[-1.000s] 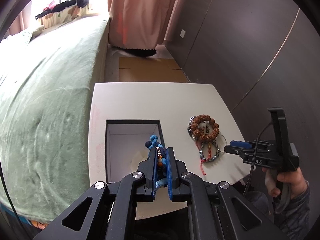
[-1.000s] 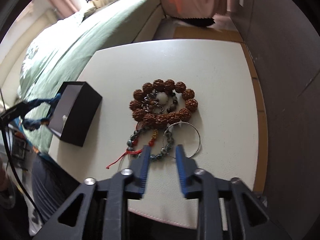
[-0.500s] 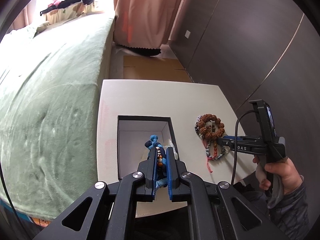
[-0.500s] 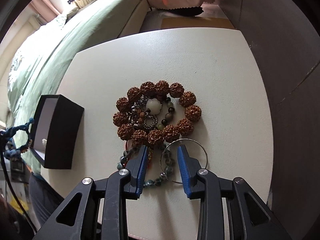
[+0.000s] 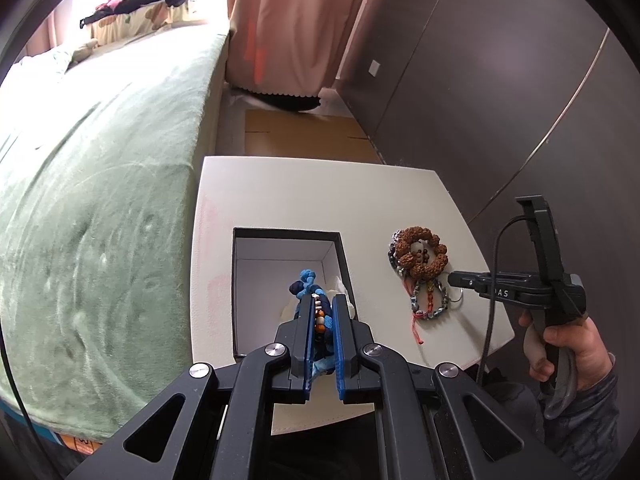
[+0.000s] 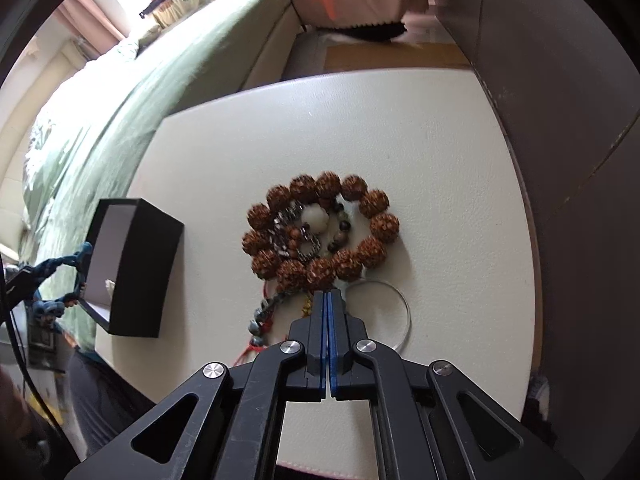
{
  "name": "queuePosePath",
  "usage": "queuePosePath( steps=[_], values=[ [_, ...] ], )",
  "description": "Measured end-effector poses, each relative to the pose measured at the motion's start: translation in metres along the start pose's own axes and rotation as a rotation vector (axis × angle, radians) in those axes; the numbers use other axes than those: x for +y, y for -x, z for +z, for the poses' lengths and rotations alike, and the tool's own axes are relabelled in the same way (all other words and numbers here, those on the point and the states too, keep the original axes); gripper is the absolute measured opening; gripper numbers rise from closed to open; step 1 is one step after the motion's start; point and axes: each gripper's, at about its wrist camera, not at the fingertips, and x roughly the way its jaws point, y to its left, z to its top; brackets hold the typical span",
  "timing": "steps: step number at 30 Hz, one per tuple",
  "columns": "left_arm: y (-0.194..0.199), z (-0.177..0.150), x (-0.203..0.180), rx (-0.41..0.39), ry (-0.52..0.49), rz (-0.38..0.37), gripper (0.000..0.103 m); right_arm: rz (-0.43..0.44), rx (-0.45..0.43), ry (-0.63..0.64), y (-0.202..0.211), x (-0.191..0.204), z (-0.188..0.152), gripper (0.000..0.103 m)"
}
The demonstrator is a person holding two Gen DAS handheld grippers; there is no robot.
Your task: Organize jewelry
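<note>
Blue braided bracelet (image 5: 316,312) | clamped in left gripper (image 5: 323,308) | above black box (image 5: 344,256)

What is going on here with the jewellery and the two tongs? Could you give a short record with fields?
Left gripper: shut on a blue braided cord bracelet, above the box opening
Box: black square box, white lining, open, on the white table
Right gripper: jaws just closed, shut at the pile's near edge; nothing seen between them
Pile: brown knobbly bead bracelet, grey bead bracelet, thin metal ring, together beside the box
</note>
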Motion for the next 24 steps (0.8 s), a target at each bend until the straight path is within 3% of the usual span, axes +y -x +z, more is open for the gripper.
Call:
queuePosePath(
  steps=[1,2,3,5,6,16,18,24],
  values=[
    [0.0,-0.001,0.0,0.0,-0.002,0.0,0.008,-0.01,0.011,0.0,-0.002,0.002,0.0,0.003],
    [0.001,-0.001,0.0,0.0,-0.002,0.0,0.008,-0.025,0.014,0.008,-0.001,0.002,0.0,0.011],
    [0.001,-0.001,0.0,0.0,-0.002,0.0,0.008,-0.045,0.01,0.023,0.001,0.004,0.0,0.037],
    [0.0,-0.001,0.001,0.001,0.0,0.001,0.008,-0.066,-0.014,0.038,0.006,0.004,0.0,0.074],
    [0.0,-0.001,0.0,0.002,0.001,0.001,0.008,-0.071,-0.029,0.043,0.01,0.004,0.0,0.076],
    [-0.002,-0.002,-0.002,0.007,-0.001,-0.002,0.008,-0.139,0.085,0.133,-0.02,0.003,0.006,0.074],
    [-0.002,-0.002,-0.002,0.006,-0.002,-0.001,0.008,-0.149,0.122,0.147,-0.029,0.004,0.006,0.062],
    [-0.003,-0.002,0.0,0.007,0.005,-0.003,0.008,-0.188,0.133,0.179,-0.032,0.002,0.007,0.052]
  ],
)
